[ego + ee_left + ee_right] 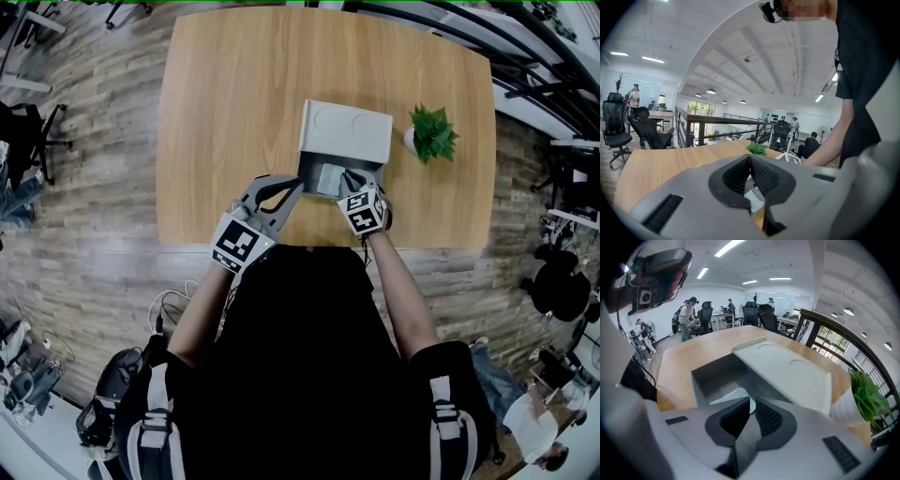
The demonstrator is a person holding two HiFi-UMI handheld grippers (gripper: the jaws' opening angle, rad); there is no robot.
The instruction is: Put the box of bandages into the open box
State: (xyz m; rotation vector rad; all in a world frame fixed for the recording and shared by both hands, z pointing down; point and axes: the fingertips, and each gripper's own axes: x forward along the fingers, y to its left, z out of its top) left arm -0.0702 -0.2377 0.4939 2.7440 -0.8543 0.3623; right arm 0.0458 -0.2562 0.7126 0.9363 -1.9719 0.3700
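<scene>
The open grey box (307, 169) stands near the table's front edge, its white lid (345, 131) folded back. The box of bandages (328, 178), pale and flat, lies on its floor. It shows light blue-white (727, 400) just left of my right jaws. My right gripper (349, 178) hangs over the open box (717, 373), jaws almost together with only a slit and nothing between them (752, 401). My left gripper (297, 185) is shut and empty by the box's left front corner, its tips touching (750, 157).
A small potted plant (431, 133) stands right of the lid (787, 373). The wooden table (234, 103) stretches away to the left and back. Office chairs (647, 129) and people are around the room beyond the table.
</scene>
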